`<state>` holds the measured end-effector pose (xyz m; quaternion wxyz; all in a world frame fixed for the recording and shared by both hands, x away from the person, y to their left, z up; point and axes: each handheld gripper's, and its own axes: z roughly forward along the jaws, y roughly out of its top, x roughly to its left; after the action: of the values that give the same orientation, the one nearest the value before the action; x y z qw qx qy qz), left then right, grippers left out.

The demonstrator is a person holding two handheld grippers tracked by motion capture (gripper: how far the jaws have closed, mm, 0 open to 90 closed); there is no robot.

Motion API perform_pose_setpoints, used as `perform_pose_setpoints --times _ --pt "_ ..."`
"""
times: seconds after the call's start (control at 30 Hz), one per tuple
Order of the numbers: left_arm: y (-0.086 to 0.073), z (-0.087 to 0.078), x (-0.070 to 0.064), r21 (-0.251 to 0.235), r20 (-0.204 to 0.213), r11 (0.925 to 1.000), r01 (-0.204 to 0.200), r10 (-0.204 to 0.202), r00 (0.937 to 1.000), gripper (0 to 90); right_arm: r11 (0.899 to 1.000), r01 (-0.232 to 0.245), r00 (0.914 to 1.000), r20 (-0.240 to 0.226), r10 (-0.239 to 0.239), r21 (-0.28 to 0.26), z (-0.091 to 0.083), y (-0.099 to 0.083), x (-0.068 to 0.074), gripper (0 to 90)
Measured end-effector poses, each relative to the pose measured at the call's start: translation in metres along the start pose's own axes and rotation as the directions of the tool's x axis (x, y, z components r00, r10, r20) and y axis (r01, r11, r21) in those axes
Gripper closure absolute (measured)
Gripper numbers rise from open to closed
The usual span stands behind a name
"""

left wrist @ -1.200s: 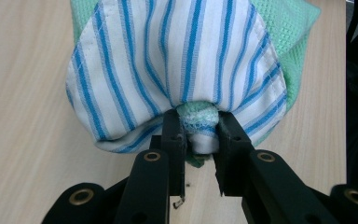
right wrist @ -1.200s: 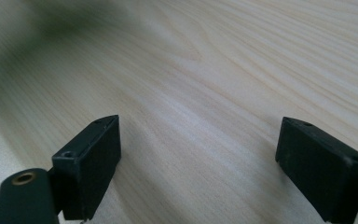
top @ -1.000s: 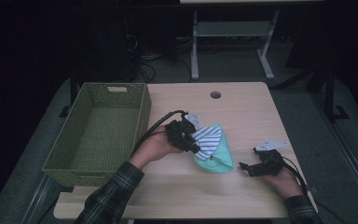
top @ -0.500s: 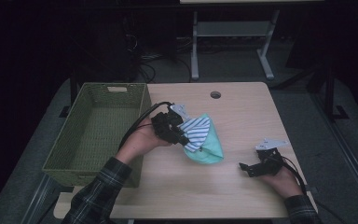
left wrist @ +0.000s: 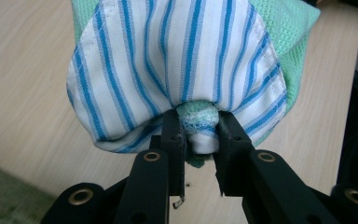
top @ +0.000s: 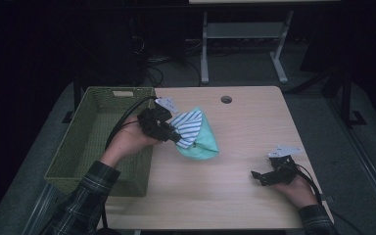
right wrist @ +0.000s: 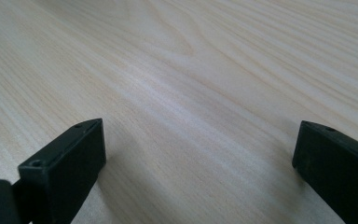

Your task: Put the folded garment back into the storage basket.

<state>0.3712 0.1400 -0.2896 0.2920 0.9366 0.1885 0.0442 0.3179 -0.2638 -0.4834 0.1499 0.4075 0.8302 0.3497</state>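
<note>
Cloths [top: 196, 134] (striped over green) trail rightward from clamped left gripper [top: 176, 137]; right gripper [top: 257, 175] gapes empty

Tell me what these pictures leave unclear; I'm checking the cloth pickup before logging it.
- Basket floor nearest the table: hidden by the left forearm, high view.
- Striped cloth and green cloth: top cut off by the frame edge, left gripper view.
- Right gripper: too small to judge its fingers, high view.

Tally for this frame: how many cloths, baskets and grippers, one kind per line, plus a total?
Cloths: 2, striped cloth and green cloth, bunched together in the left gripper
Baskets: 1, green basket
Grippers: 2, with the right gripper
Total: 5
</note>
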Motion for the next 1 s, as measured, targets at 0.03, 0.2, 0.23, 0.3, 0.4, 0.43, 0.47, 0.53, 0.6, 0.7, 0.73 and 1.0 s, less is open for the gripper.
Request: perform_pose_setpoints --times 0.03,0.2,0.23,0.3,0.4,0.43,0.47,0.53,0.6,0.7,0.73,1.0 --pt "-0.002 -0.002 0.001 -0.005 -0.005 1.0000 0.008 -0.008 1.0000 75.4 1.000 0.001 1.0000 0.000 -0.001 0.000 0.000 0.000 0.000 2.1" --pt "-0.014 -0.015 0.008 -0.005 -0.035 0.9992 0.039 -0.039 0.9986 75.4 1.000 0.000 1.0000 0.000 0.000 -0.001 0.000 0.000 0.000 2.1" --pt "-0.014 -0.015 0.008 -0.005 -0.035 0.9992 0.039 -0.039 0.9986 75.4 1.000 0.001 1.0000 0.000 -0.001 -0.002 0.000 0.000 0.000 2.1" --pt "-0.019 -0.020 0.011 -0.014 -0.049 0.9980 0.061 -0.062 0.9969 75.4 1.000 0.000 1.0000 0.000 0.000 0.000 0.000 0.000 0.000 2.1" --pt "-0.030 -0.033 0.018 -0.023 -0.079 0.9956 0.091 -0.093 0.9925 75.4 1.000 -0.001 1.0000 0.000 0.001 -0.001 0.000 0.000 0.000 2.1" --pt "-0.033 -0.037 0.020 -0.025 -0.088 0.9945 0.101 -0.103 0.9908 75.4 1.000 -0.001 1.0000 0.000 0.001 -0.002 0.000 0.000 0.000 2.1" --pt "-0.036 -0.040 0.022 -0.026 -0.097 0.9938 0.108 -0.110 0.9892 75.4 1.000 0.000 1.0000 0.000 0.000 -0.001 0.000 0.000 0.000 2.1" --pt "-0.039 -0.044 0.024 -0.031 -0.106 0.9928 0.116 -0.118 0.9873 75.4 1.000 0.000 1.0000 0.000 0.000 0.000 0.000 0.000 0.000 2.1" --pt "-0.049 -0.054 0.030 -0.055 -0.127 0.9869 0.152 -0.158 0.9792 75.4 1.000 0.000 1.0000 0.000 0.000 0.000 0.000 0.000 0.000 2.1" --pt "-0.060 -0.061 0.036 -0.059 -0.151 0.9815 0.182 -0.189 0.9703 75.4 1.000 0.000 1.0000 0.000 0.000 0.000 0.000 0.000 0.000 2.1" --pt "-0.060 -0.061 0.036 -0.059 -0.151 0.9815 0.182 -0.189 0.9703 75.4 1.000 0.000 1.0000 0.000 0.000 -0.001 0.000 0.000 0.000 2.1" --pt "-0.092 -0.081 0.054 -0.092 -0.216 0.9572 0.274 -0.288 0.9329 75.2 1.000 -0.002 1.0000 0.002 0.002 -0.001 0.000 0.000 0.000 2.1"
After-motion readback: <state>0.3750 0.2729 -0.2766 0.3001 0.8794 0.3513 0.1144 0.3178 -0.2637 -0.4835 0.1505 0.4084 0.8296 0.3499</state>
